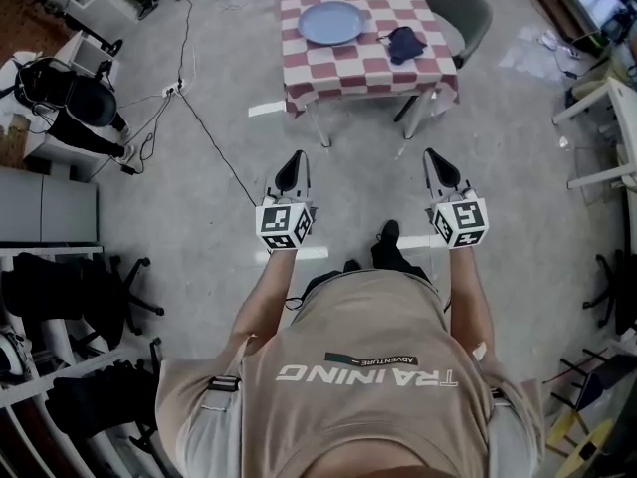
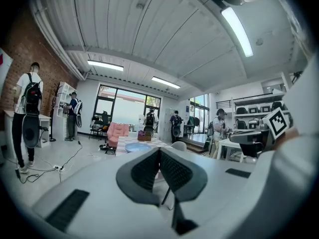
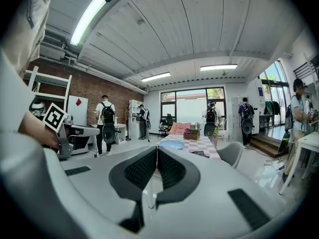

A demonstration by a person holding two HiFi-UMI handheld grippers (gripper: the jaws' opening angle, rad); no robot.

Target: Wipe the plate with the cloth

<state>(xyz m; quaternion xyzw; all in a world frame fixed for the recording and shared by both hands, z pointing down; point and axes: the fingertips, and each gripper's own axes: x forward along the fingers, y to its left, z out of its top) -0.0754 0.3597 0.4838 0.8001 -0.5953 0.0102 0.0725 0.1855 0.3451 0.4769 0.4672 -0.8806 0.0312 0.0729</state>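
Grey concrete floor, brick wall (bare red), tall windows ahead, strip lights on a ribbed ceiling.

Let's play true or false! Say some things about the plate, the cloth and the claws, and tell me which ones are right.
1. The plate is blue. True.
2. The cloth lies on the plate. False: it lies beside the plate, on the table.
3. The left claw and the right claw are both shut and empty. True.
4. The claws touch the table. False: they are over the floor, short of the table.
5. A chair stands by the table. True.
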